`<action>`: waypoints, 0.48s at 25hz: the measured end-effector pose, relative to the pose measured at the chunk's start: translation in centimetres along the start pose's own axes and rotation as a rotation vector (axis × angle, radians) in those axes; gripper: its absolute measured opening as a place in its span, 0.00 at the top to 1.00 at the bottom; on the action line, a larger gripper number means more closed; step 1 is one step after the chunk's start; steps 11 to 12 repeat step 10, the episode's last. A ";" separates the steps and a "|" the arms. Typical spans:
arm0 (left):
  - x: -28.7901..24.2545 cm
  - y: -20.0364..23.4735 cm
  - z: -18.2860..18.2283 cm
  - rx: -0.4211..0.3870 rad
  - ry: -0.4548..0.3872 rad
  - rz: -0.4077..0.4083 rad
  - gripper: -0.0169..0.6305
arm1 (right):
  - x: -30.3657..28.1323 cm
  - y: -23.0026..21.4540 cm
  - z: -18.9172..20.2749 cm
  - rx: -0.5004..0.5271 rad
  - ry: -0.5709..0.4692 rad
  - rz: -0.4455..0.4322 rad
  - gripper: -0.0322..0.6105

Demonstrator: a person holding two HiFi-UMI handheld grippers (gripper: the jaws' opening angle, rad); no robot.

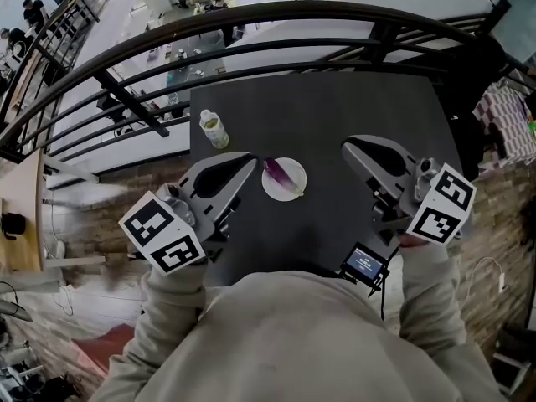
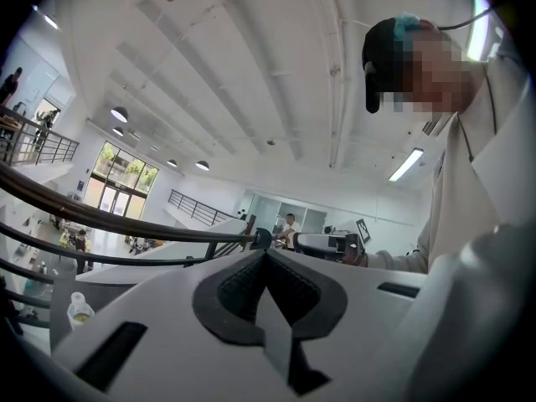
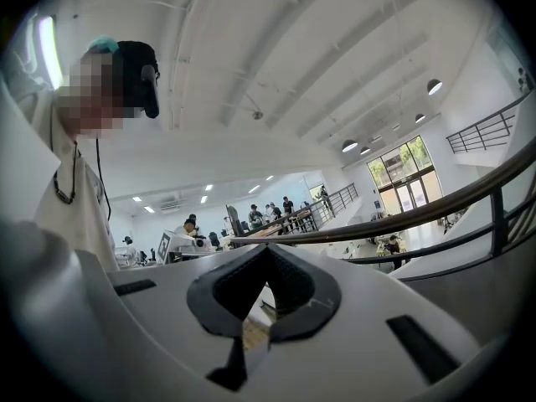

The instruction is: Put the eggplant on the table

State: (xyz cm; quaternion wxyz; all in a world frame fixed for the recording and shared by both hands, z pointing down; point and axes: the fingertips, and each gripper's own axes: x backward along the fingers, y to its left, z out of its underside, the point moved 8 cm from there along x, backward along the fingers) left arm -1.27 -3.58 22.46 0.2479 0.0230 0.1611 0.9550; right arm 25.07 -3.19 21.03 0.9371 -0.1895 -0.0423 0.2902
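Note:
In the head view a purple eggplant [image 1: 281, 177] lies on a small white plate [image 1: 294, 169] near the middle of the black table [image 1: 335, 107]. My left gripper [image 1: 247, 160] hangs level just left of the plate, shut with nothing in it. My right gripper [image 1: 348, 148] is held to the right of the plate, apart from it, also shut and empty. In the left gripper view the left gripper's tips [image 2: 266, 251] meet over an empty hollow. The right gripper view shows the same for the right gripper's tips [image 3: 266, 248]. Neither gripper view shows the eggplant.
A small clear bottle [image 1: 213, 129] with a white cap stands on the table's left part, behind the left gripper. A black curved railing [image 1: 251, 13] runs past the table's far side, with a lower floor beyond it. A small lit device [image 1: 363, 263] hangs near my chest.

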 end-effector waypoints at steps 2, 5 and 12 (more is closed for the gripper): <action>0.0 0.1 0.3 0.009 0.001 0.002 0.96 | -0.4 0.0 0.4 0.000 0.016 -0.003 0.93; 0.2 0.7 0.7 0.017 0.001 0.001 0.96 | -1.3 -0.1 0.8 0.000 0.033 -0.006 0.93; 0.6 1.7 0.8 0.024 0.008 0.003 0.96 | -2.6 -0.2 0.8 0.000 0.045 -0.007 0.93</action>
